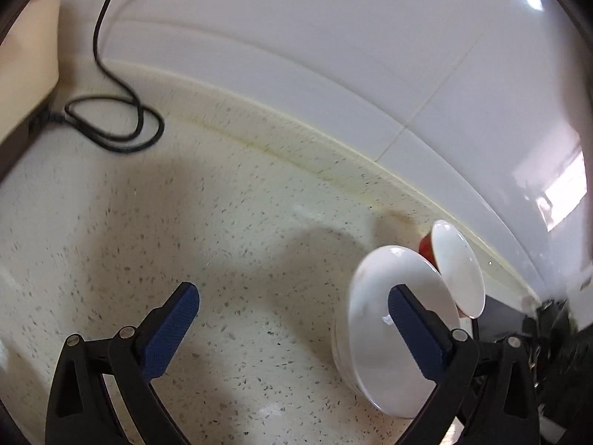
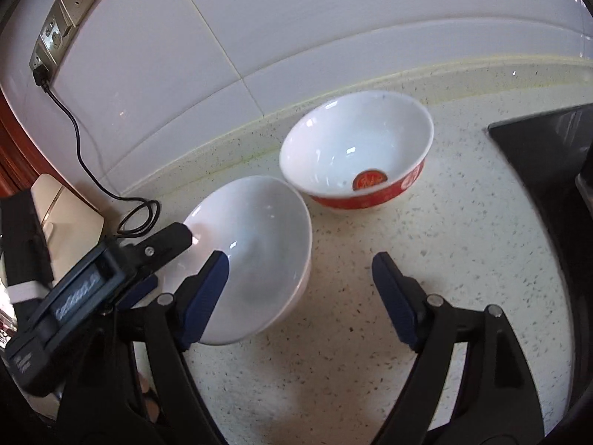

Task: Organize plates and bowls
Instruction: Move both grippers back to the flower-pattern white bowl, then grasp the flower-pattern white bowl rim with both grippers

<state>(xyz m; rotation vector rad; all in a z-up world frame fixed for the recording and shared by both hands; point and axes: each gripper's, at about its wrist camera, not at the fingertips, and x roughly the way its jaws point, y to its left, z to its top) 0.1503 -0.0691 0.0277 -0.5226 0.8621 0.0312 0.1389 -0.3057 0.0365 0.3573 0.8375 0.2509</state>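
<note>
The right gripper (image 2: pixel 300 270) stands released over the speckled counter (image 2: pixel 463 244), the white bowl (image 2: pixel 255 259) by its left finger. The left gripper (image 1: pixel 292 307) gapes empty. Farther back sits the red bowl (image 2: pixel 355 155).

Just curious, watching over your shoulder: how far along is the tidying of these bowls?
Nothing looks stacked yet: the white bowl and red-banded bowl sit apart on the counter. Both the left gripper and right gripper are open and empty. All sorting remains.

Both the left gripper (image 1: pixel 292 317) and right gripper (image 2: pixel 300 282) angle downward, jaws spread wide, empty.
</note>
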